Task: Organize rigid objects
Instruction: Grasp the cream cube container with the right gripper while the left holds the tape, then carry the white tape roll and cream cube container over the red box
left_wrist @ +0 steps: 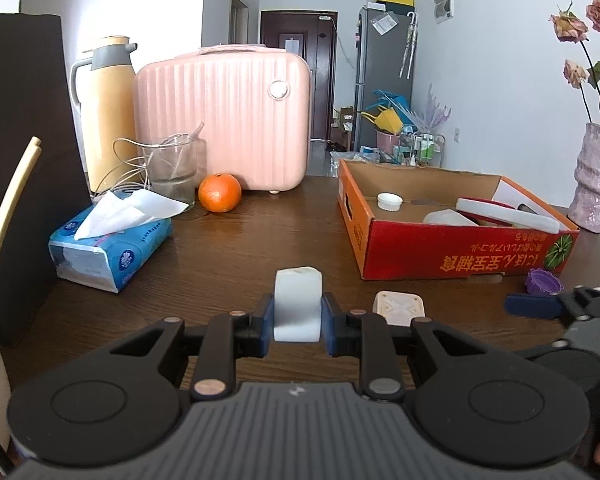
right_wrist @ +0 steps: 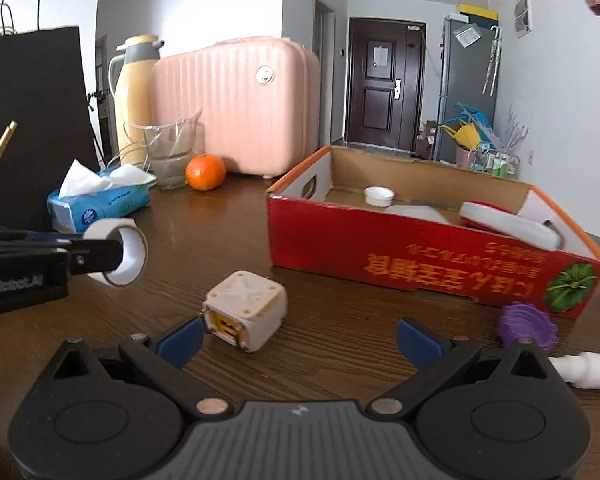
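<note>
Left gripper [left_wrist: 298, 314] pinches a white roll [left_wrist: 298, 304]; right gripper [right_wrist: 298, 340] (jaws spread) has the cube [right_wrist: 244, 310] at eleven o'clock.

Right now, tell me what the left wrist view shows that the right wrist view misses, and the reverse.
Only the left wrist view shows the pink vase holding dried roses.
Only the right wrist view shows the white tube at its right edge and the tape roll's hollow core.
Both show the left gripper shut on that roll, the beige cube, purple cap, red cardboard box and orange.
</note>
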Action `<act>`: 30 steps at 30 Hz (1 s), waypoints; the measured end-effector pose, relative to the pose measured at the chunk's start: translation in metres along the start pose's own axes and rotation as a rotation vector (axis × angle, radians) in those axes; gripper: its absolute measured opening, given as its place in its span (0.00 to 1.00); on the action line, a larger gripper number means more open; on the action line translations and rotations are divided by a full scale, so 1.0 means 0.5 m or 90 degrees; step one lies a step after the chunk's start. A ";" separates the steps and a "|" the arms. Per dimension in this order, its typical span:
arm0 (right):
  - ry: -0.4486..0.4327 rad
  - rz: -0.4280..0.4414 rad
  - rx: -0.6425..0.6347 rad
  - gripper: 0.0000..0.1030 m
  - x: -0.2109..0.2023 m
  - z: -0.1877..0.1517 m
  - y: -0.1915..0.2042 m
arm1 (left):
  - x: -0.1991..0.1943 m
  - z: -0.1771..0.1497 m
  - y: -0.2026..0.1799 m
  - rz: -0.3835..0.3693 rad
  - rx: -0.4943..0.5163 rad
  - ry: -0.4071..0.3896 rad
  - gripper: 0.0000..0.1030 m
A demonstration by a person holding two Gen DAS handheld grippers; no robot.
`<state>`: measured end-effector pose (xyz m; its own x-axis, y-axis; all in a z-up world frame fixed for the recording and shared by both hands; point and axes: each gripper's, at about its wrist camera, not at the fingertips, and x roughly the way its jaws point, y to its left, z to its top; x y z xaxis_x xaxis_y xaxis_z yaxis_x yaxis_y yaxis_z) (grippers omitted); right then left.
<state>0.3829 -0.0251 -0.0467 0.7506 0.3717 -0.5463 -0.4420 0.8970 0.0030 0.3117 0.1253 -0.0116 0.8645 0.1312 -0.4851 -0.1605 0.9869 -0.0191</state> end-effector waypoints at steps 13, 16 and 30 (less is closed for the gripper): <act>0.030 -0.011 0.010 0.94 0.075 0.025 0.037 | -0.012 0.007 0.014 0.006 -0.010 -0.009 0.24; 0.040 -0.011 0.009 0.85 0.085 0.026 0.041 | -0.012 0.007 0.014 0.006 -0.011 -0.009 0.24; 0.042 0.002 0.032 0.37 0.083 0.020 0.027 | -0.012 0.007 0.015 0.006 -0.011 -0.009 0.24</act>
<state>0.4129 0.0046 -0.0610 0.7149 0.3593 -0.5998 -0.4178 0.9074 0.0456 0.3070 0.1320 -0.0060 0.8698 0.1423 -0.4725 -0.1768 0.9838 -0.0292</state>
